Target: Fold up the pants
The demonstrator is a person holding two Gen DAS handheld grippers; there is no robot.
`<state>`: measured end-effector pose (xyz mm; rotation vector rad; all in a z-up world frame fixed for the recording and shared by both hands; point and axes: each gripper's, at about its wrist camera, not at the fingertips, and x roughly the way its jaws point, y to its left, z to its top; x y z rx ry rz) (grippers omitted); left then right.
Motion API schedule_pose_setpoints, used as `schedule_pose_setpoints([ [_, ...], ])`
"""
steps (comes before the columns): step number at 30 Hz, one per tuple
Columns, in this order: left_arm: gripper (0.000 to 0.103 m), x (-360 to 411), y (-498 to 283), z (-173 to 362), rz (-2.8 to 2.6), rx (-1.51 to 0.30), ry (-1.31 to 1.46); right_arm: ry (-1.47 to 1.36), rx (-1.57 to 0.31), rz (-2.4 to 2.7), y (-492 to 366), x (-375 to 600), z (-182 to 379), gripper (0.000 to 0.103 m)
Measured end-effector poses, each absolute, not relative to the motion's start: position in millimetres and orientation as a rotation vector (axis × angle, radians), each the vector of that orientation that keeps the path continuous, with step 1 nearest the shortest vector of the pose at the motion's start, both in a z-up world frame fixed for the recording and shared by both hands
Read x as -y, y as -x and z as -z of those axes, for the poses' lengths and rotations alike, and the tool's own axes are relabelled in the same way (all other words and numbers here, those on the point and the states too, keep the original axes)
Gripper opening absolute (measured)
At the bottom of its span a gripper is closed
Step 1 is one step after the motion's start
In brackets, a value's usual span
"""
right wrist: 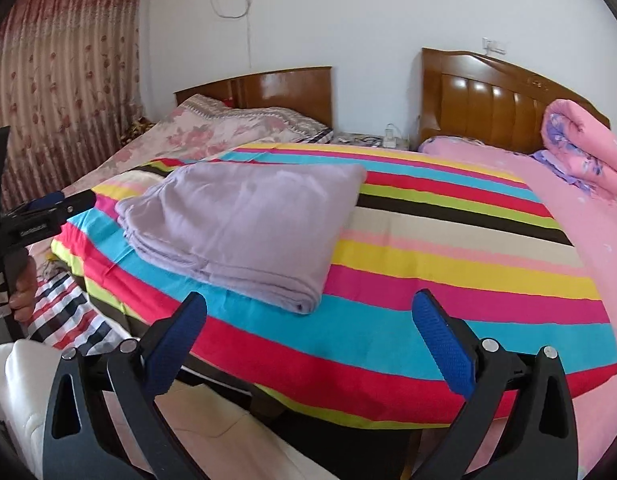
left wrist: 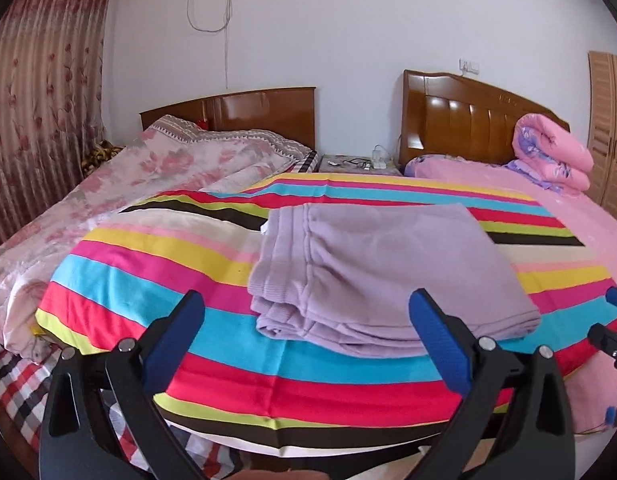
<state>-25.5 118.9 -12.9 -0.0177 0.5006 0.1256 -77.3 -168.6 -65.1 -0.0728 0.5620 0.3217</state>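
Note:
The lilac pants (left wrist: 388,272) lie folded into a thick, flat rectangle on the striped bedsheet (left wrist: 148,264), waistband ribbing toward the left. My left gripper (left wrist: 306,296) hovers open just short of the bundle's near edge, with nothing between its blue pads. In the right wrist view the pants (right wrist: 244,220) rest to the upper left on the sheet (right wrist: 448,264). My right gripper (right wrist: 310,298) is open and empty, off the bundle's near right corner. The left gripper (right wrist: 68,202) shows at that view's left edge, and the right gripper (left wrist: 612,316) at the left view's right edge.
A rolled pink quilt (left wrist: 556,156) sits at the head of the pink bed. A floral-covered bed (left wrist: 148,168) adjoins on the left, with a nightstand (left wrist: 356,162) between the headboards. A wardrobe (left wrist: 608,128) stands far right. A person's hand (right wrist: 22,284) holds the left gripper's handle.

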Motion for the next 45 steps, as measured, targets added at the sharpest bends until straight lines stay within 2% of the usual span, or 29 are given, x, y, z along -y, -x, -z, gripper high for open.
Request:
schedule_pose_setpoints([
  [11, 0.102, -107, 30, 9, -0.107, -0.465, -0.007, -0.007, -0.522, -0.263, 80, 187, 58, 0.099],
  [45, 0.102, -93, 29, 12, -0.067, -0.475, -0.066, -0.003, -0.543, -0.272, 78, 189, 59, 0.099],
])
